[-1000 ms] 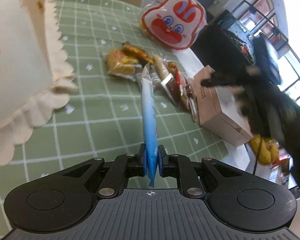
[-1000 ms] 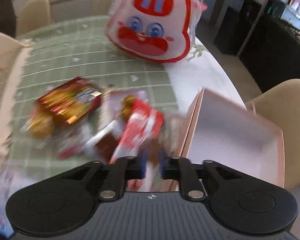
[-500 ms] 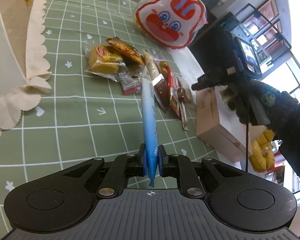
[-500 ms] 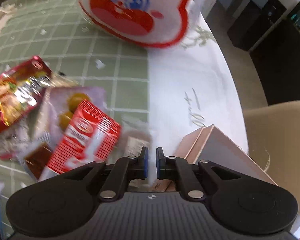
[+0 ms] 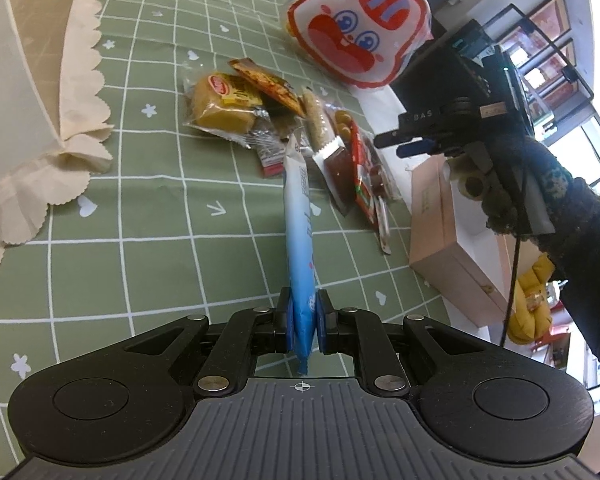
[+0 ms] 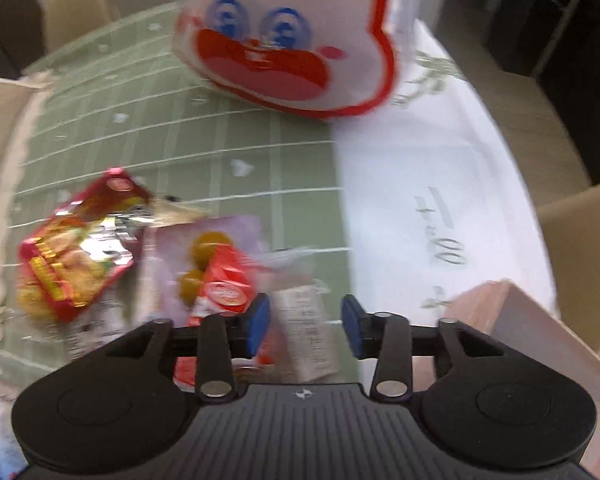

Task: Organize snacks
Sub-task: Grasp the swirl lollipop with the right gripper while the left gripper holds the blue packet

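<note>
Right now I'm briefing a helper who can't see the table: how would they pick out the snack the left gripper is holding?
Start at the green checked tablecloth and find the snack pile in front of the rabbit-face bag. Nearer than the pile, the left gripper has its jaws shut on a long blue-and-white stick packet. It alone is slim, blue, and lifted edge-on; its neighbours are red, yellow and brown.

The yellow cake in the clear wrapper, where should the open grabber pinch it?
Probably the cake wrapper's crimped end flap nearest the left camera, coming from that side. The flap is thin and flat on the green tablecloth; the cake's middle looks too thick. Other snacks crowd its right edge. The right gripper is open; the left gripper holds the blue packet.
</note>
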`<state>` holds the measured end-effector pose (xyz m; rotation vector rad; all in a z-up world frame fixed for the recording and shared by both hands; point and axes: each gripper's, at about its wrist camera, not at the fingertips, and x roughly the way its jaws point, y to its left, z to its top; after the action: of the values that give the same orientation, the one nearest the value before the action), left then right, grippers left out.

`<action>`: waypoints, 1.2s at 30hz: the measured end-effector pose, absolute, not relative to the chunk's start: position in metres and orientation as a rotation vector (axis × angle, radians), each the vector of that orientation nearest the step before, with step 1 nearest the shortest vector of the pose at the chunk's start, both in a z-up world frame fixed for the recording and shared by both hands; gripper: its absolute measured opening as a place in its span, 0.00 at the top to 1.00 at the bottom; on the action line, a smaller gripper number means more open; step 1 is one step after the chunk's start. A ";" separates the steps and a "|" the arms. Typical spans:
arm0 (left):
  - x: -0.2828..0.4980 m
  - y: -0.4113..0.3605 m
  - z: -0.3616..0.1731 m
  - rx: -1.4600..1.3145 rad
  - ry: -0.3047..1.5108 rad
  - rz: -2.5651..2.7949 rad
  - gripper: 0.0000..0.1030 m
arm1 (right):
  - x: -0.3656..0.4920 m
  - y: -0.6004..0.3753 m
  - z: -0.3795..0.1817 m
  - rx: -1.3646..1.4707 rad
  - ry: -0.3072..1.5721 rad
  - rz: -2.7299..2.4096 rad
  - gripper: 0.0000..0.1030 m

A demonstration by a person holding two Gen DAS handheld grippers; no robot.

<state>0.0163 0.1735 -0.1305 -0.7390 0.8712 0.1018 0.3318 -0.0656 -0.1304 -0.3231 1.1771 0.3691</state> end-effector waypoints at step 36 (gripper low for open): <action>0.003 0.168 -0.129 -0.692 0.895 0.048 0.86 | 0.130 -0.082 -0.127 -0.278 0.942 0.418 0.45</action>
<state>0.0031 0.1681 -0.1289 -0.6919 0.8948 0.0479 0.1304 -0.0823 -0.1274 -0.2781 0.9423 0.4176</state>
